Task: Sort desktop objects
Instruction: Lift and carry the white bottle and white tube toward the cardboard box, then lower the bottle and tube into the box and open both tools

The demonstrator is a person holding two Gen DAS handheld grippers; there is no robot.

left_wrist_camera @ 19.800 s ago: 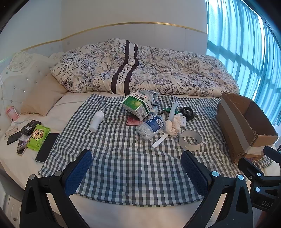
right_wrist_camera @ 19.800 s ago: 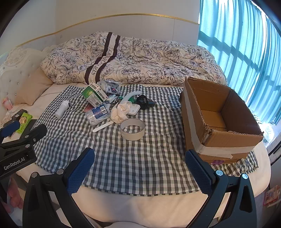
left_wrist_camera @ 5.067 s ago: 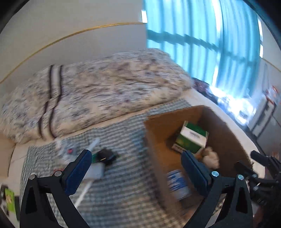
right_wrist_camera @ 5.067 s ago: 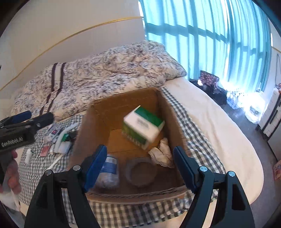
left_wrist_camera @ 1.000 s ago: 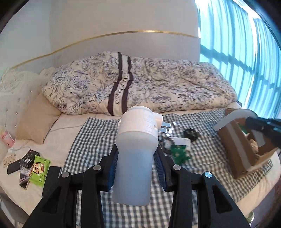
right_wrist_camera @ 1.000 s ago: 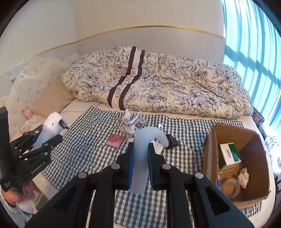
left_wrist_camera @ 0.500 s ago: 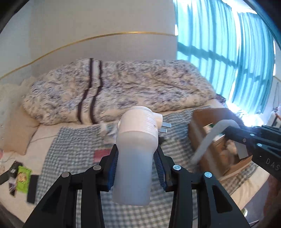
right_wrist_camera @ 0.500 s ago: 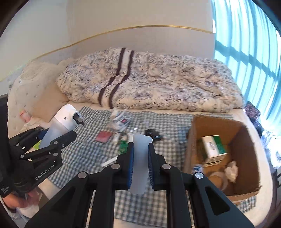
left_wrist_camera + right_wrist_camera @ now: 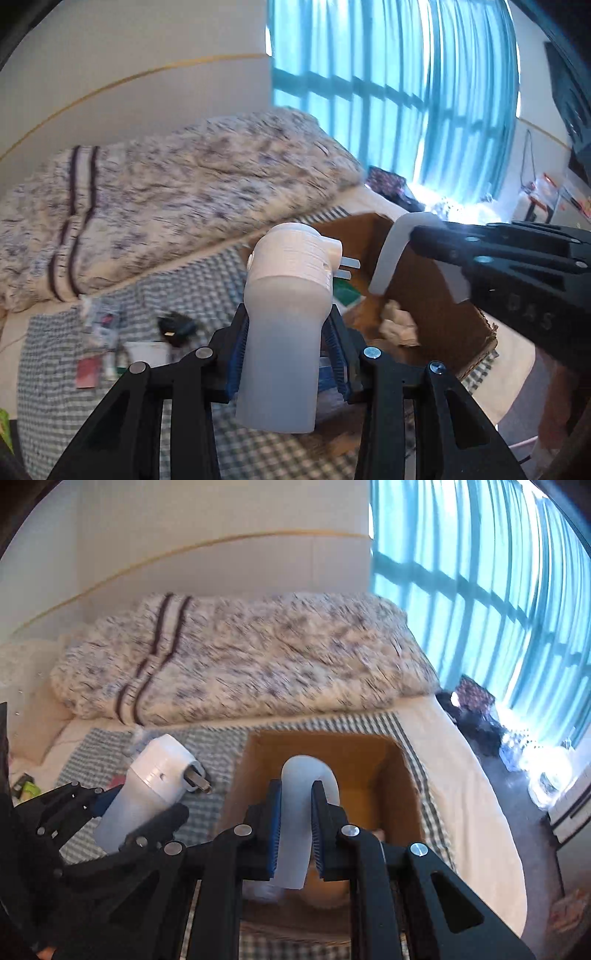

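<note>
Where a second ago both tools hung over the checked cloth's middle, they now hang at the cardboard box (image 9: pixel 400 771) on its right edge; the left gripper (image 9: pixel 288 347) pinches the white plug-in device (image 9: pixel 286 295), long axis upright, prongs pointing right; the right gripper (image 9: pixel 295 830) clamps the curved white tube (image 9: pixel 301 812), hooked end up, over the box's opening; "DAS" shows on the right tool.

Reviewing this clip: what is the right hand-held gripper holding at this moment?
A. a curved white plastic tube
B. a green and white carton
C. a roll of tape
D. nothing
A: the right hand-held gripper is clamped on a curved white plastic tube, held above the open cardboard box.
</note>
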